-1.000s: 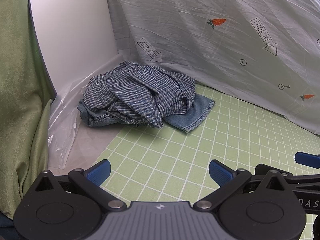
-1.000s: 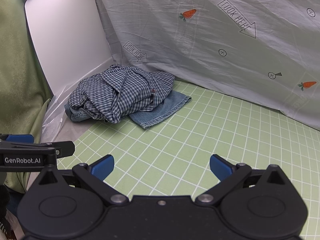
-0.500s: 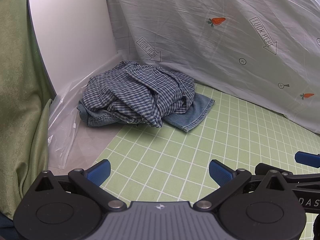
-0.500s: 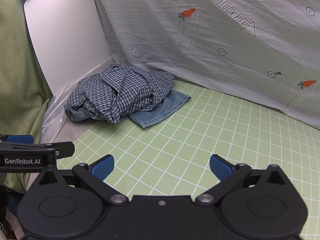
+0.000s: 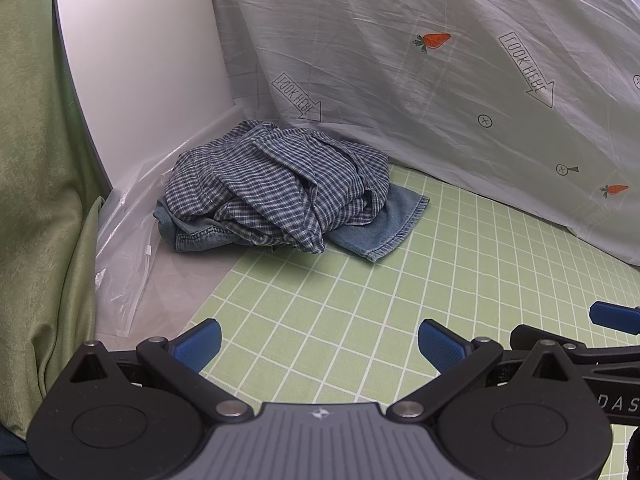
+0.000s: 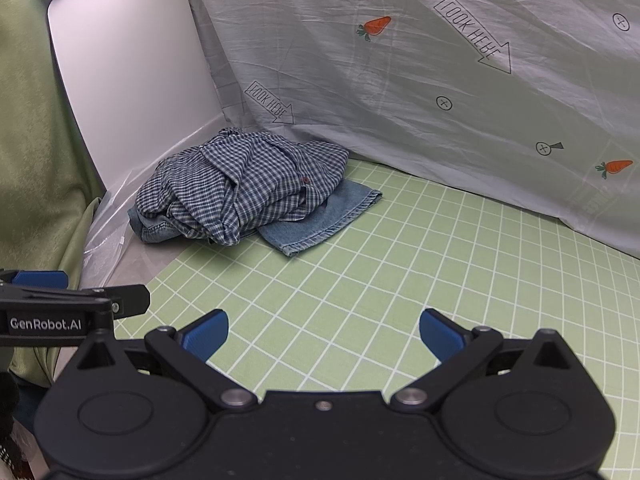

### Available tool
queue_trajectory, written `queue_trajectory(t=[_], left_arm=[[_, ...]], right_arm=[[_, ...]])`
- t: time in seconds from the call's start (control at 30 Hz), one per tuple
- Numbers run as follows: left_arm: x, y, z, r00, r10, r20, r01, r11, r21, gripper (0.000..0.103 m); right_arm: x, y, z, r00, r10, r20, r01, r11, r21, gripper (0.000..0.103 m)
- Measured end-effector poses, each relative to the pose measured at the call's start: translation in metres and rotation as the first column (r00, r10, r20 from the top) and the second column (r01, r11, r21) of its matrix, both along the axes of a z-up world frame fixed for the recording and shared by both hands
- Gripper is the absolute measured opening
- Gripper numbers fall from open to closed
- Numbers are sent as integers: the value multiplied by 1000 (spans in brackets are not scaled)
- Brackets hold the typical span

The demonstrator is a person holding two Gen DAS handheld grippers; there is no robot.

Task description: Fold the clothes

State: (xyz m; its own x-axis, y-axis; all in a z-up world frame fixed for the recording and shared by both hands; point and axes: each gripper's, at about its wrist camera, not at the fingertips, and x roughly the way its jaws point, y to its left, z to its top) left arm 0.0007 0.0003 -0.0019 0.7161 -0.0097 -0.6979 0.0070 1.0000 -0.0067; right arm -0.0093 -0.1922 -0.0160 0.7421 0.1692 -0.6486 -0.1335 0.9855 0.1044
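A crumpled blue-and-white checked shirt [image 5: 280, 184] [image 6: 244, 184] lies heaped on a piece of blue denim [image 5: 384, 224] [image 6: 320, 224] at the back left corner of the green grid mat [image 5: 360, 312] [image 6: 380, 280]. My left gripper [image 5: 320, 346] hovers open over the mat well short of the pile, its blue pads empty. My right gripper [image 6: 324, 336] is open too, beside it and equally far from the clothes. In the left wrist view the right gripper's blue fingertip [image 5: 616, 316] shows at the right edge; in the right wrist view the left gripper's fingertip [image 6: 40, 279] shows at the left edge.
A pale sheet printed with carrots and arrows [image 5: 440, 80] [image 6: 440, 80] hangs behind the mat. A white panel [image 5: 140, 60] stands at the back left, with clear plastic film [image 5: 128, 248] at its foot and a green curtain [image 5: 36, 200] on the left.
Both views have shifted only slightly; the pile and the open grippers stay as they were.
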Motion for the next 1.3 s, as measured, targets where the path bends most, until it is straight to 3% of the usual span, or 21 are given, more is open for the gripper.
queue_trajectory(t=[0.53, 0.8, 1.03, 1.3], left_arm=[[6, 2, -1, 1000, -4, -8, 4, 1000, -3, 103], [32, 6, 1, 1000, 1, 2, -1, 1000, -3, 103], [87, 31, 4, 999, 53, -2, -53, 998, -26, 103], [193, 86, 1, 991, 137, -8, -137, 989, -56, 103]], right_arm=[[6, -1, -2, 1000, 9, -14, -9, 1000, -2, 103], [34, 2, 2, 1000, 25, -11, -25, 999, -22, 103], [88, 16, 8, 1000, 25, 5, -25, 999, -45, 103], [197, 49, 7, 998, 54, 21, -51, 993, -102, 103]])
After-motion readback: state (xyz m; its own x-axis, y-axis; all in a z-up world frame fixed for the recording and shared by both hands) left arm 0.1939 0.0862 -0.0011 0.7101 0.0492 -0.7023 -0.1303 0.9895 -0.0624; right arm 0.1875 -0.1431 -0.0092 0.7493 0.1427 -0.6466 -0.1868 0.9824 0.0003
